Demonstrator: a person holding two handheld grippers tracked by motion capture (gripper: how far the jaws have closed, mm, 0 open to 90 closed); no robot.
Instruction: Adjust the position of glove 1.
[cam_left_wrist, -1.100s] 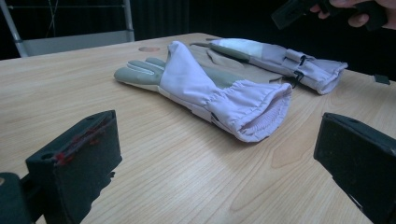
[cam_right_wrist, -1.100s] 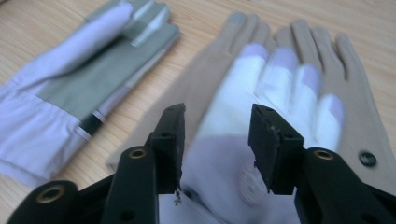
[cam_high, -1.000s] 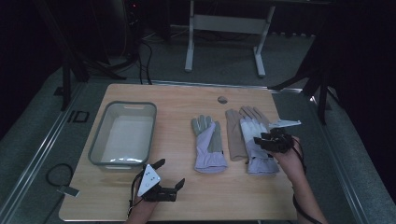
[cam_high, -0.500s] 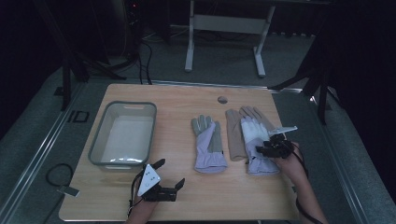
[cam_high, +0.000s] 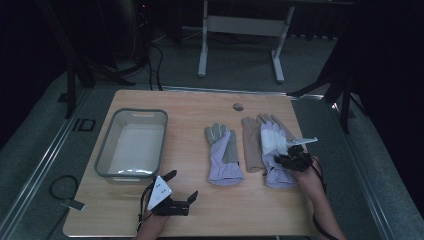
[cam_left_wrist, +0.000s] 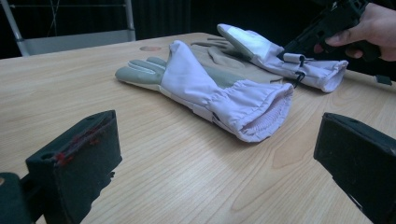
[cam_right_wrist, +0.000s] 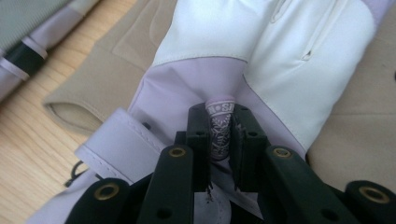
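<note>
The white-and-lilac fabric glove (cam_high: 274, 152) lies on a tan glove (cam_high: 251, 145) at the right of the wooden table (cam_high: 200, 210). The right gripper (cam_right_wrist: 219, 140) has just closed, pinching its patterned tab (cam_right_wrist: 219, 126). The left gripper (cam_high: 175, 192) rests open at the near edge.

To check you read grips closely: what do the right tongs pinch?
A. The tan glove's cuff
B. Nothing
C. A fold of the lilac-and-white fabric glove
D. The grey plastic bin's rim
C: in the right gripper view the right tongs have just closed on a raised fold of the lilac-and-white fabric glove.
</note>
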